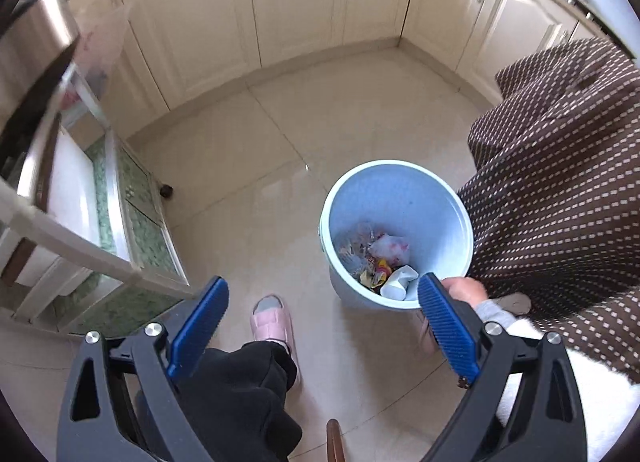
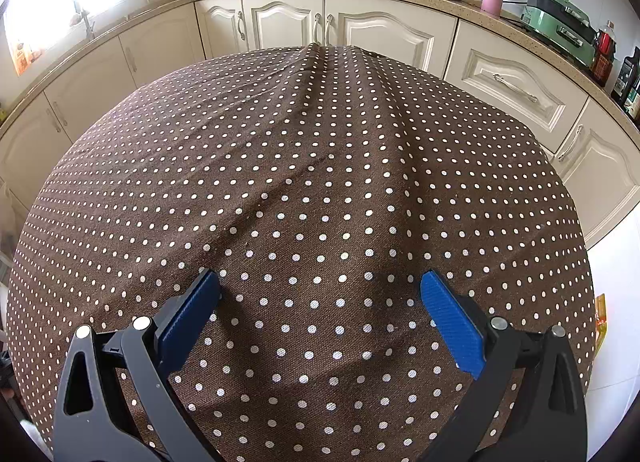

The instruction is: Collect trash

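Observation:
A light blue trash bin (image 1: 424, 198) stands on the tiled floor beside the table's edge. Inside it lies trash (image 1: 376, 262): crumpled white paper, clear plastic and coloured wrappers. My left gripper (image 1: 322, 294) is open and empty, held above the floor just left of and over the bin's near rim. My right gripper (image 2: 320, 286) is open and empty, hovering low over the brown polka-dot tablecloth (image 2: 320, 150). No loose trash shows on the cloth in the right wrist view.
The tablecloth edge (image 1: 560, 190) hangs right of the bin. A person's hand (image 1: 466, 290) is at the bin's rim. A pink slipper (image 1: 272, 320) and dark trouser leg are below. A glass-fronted cabinet (image 1: 136, 230) stands left. Cream kitchen cupboards (image 2: 384, 30) line the walls.

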`<state>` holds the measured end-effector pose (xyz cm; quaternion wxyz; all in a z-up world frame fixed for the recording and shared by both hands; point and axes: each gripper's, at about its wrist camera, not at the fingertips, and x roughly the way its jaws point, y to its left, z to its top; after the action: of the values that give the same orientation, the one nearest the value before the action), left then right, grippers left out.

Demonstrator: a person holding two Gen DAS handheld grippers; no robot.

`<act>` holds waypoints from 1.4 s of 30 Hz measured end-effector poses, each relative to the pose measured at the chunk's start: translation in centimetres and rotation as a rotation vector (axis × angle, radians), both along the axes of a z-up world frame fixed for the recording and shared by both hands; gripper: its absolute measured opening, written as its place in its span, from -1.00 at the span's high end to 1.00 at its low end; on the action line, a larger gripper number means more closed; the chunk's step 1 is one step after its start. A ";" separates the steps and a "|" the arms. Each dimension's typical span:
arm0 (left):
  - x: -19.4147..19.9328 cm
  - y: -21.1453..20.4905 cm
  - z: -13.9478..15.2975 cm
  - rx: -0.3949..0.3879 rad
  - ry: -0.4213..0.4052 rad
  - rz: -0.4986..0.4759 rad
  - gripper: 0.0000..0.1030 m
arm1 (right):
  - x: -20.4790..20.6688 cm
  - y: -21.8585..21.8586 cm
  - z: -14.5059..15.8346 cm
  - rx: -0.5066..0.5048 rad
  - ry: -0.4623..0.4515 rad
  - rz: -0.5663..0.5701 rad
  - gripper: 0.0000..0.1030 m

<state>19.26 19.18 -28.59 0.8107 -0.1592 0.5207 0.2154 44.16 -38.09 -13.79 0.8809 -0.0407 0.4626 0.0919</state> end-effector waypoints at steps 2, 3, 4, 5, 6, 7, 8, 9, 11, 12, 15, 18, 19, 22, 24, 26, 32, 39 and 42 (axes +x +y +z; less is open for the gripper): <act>1.1 0.3 -1.2 -0.023 0.021 -0.007 -0.81 | 0.0 0.0 0.0 0.000 0.000 0.000 -0.88; 1.6 0.5 -1.7 -0.031 0.026 -0.009 -0.81 | 0.0 0.0 0.0 0.000 0.000 0.000 -0.88; 2.1 0.9 -2.3 -0.039 0.033 -0.008 -0.81 | 0.0 0.0 0.0 0.000 0.000 0.000 -0.88; 2.5 1.1 -2.9 -0.043 0.040 -0.007 -0.81 | 0.0 0.0 0.0 0.000 0.000 0.000 -0.88; 2.9 1.2 -3.3 -0.044 0.047 -0.006 -0.81 | 0.0 0.0 0.0 0.000 0.000 0.000 -0.88; 3.2 1.4 -3.7 -0.046 0.049 -0.005 -0.81 | 0.0 0.0 0.0 0.000 0.000 0.000 -0.88; 3.5 1.6 -4.0 -0.048 0.052 -0.002 -0.81 | 0.0 0.0 0.0 0.000 0.000 0.000 -0.88; 3.7 1.7 -4.2 -0.049 0.054 0.001 -0.81 | 0.0 0.0 0.0 0.000 0.000 0.000 -0.88; 3.9 2.0 -4.7 -0.053 0.058 0.008 -0.81 | 0.0 0.0 0.0 0.000 0.000 0.000 -0.88; 3.9 1.9 -4.8 -0.054 0.059 0.009 -0.81 | 0.0 0.0 0.0 0.000 0.000 0.000 -0.88; 3.9 2.2 -5.2 -0.059 0.066 0.011 -0.81 | 0.0 0.0 0.0 0.000 0.000 0.000 -0.88; 3.9 2.2 -5.3 -0.061 0.069 0.011 -0.81 | 0.0 0.0 0.0 0.000 0.000 0.000 -0.88; 3.9 2.2 -5.3 -0.059 0.070 0.011 -0.81 | 0.0 0.0 0.0 0.000 0.000 0.000 -0.88; 4.0 2.3 -5.2 -0.063 0.066 0.017 -0.81 | 0.0 0.0 0.0 0.000 0.000 0.000 -0.88; 3.9 2.3 -5.0 -0.062 0.059 0.017 -0.81 | 0.0 0.0 0.0 0.000 0.000 0.000 -0.88; 4.0 2.0 -4.4 -0.065 0.045 0.011 -0.81 | 0.0 0.0 0.0 0.000 0.000 0.000 -0.88; 3.6 0.4 -0.9 -0.064 -0.041 -0.019 -0.81 | 0.0 0.0 0.0 0.000 0.000 0.000 -0.88; 1.7 -1.6 4.0 -0.037 -0.149 -0.042 -0.81 | 0.0 0.1 0.0 0.000 0.000 0.000 -0.88; 0.7 -2.8 6.1 -0.016 -0.185 -0.054 -0.81 | 0.0 0.1 0.0 0.000 0.000 0.000 -0.88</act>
<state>19.91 16.36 -22.54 0.8595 -0.1707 0.4495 0.1735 44.14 -38.02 -13.78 0.8808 -0.0408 0.4628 0.0916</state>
